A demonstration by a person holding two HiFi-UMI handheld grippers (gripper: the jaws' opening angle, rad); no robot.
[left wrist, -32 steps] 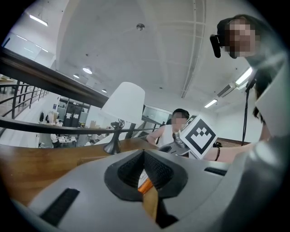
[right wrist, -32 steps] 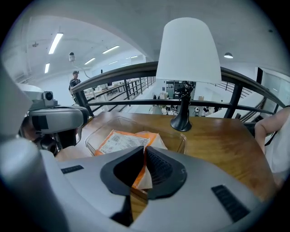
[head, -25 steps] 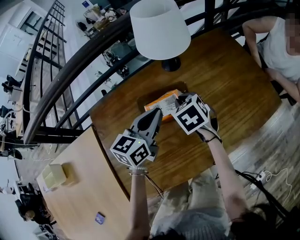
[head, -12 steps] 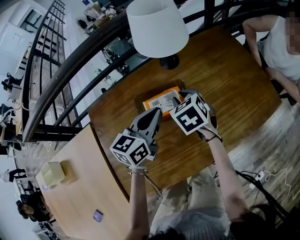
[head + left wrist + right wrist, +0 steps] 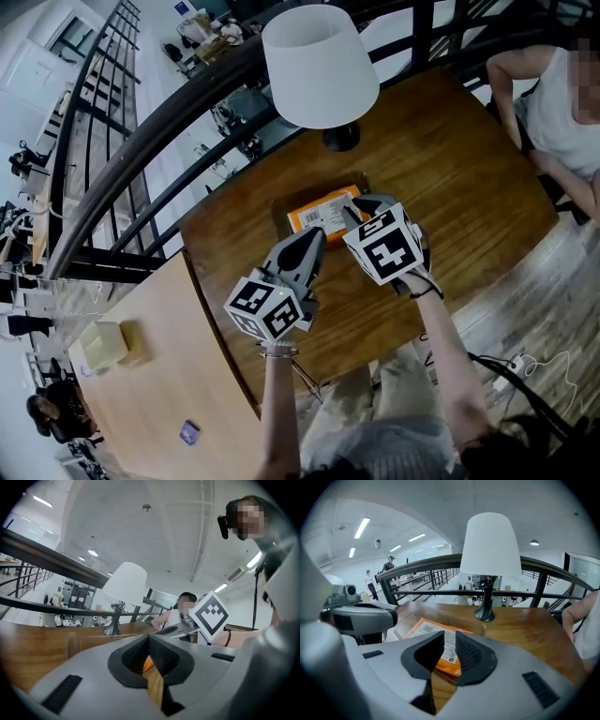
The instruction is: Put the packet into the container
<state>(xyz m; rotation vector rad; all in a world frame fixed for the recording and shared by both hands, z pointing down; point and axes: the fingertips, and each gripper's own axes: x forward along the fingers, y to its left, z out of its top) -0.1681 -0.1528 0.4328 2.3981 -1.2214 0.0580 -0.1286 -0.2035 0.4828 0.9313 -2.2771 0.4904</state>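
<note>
One orange packet in clear container, right hand-held gripper just opened, empty; left hand-held gripper closed

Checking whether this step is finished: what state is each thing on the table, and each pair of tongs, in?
Packet: lying in the container, label up.
Container: open, holding the packet.
Lamp: upright.
Left tongs: shut, empty.
Right tongs: open, have just been opening, pads off the packet.
</note>
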